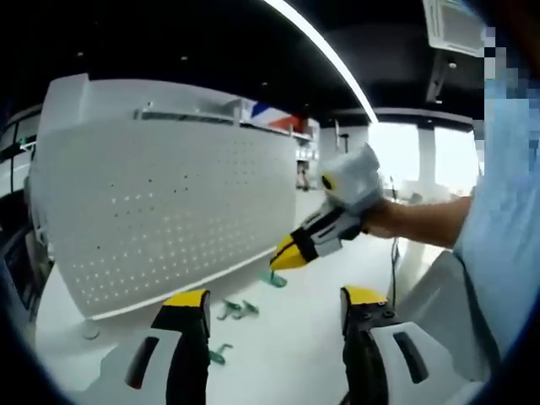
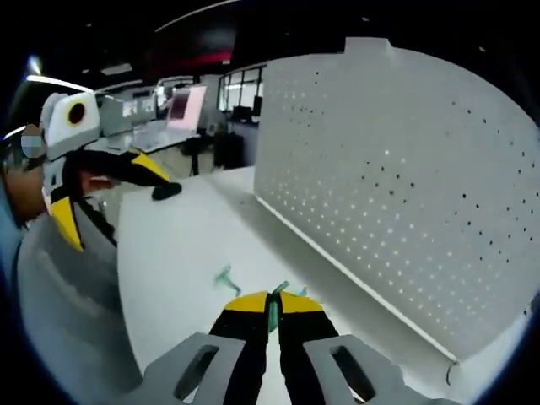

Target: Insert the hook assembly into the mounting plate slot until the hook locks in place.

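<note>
A white perforated mounting plate stands upright on the white table. My right gripper is shut on a green hook, a thin strip of which shows between the yellow tips. In the left gripper view the right gripper reaches in from the right, low over the table near the plate's foot, with the green hook under its tip. My left gripper is open with nothing in it. Two more green hooks lie loose on the table before it.
A person's arm and pale blue sleeve fill the right side. The left gripper shows at the far left of the right gripper view. A dark object lies far back on the table. Another loose hook rests near my right jaws.
</note>
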`<state>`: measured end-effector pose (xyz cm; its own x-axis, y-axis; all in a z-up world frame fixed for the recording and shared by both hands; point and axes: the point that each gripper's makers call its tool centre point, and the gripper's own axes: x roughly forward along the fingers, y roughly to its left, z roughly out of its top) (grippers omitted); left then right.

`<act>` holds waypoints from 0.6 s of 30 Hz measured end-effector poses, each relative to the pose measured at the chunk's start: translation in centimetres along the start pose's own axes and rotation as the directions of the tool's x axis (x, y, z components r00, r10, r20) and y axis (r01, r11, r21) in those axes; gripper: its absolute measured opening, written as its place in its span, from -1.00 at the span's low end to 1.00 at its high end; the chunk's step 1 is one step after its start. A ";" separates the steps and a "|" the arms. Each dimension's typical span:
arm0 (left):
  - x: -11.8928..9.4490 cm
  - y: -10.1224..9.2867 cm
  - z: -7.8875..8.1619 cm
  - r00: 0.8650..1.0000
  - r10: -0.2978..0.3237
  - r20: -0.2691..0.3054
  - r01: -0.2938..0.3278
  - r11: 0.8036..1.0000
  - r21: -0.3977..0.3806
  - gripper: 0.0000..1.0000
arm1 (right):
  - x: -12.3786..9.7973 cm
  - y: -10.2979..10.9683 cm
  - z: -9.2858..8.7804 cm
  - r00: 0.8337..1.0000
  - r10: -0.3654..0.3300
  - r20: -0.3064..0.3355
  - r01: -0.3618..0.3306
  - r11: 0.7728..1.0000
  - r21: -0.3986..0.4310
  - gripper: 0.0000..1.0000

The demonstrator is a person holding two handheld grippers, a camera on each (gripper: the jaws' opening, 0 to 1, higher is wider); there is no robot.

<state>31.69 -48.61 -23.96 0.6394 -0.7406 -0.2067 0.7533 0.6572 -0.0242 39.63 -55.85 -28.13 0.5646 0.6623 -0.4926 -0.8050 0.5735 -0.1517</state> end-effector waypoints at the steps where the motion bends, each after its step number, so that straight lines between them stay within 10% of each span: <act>1: 0.2 0.0 0.1 1.000 -0.001 0.001 0.001 1.000 -0.001 0.26 | -0.2 0.0 0.4 1.000 -0.005 0.010 0.005 1.000 -0.004 -0.98; 18: 2.7 0.3 3.1 0.996 -0.043 0.072 0.050 0.995 -0.087 0.07 | -3.6 0.7 6.3 0.985 -0.028 0.173 0.039 0.997 -0.061 -0.98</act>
<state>34.11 -50.88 -21.48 0.6156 -0.7766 -0.1341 0.7679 0.6294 -0.1195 38.18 -54.84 -21.04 0.6100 0.7193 -0.3324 -0.7919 0.5687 -0.2226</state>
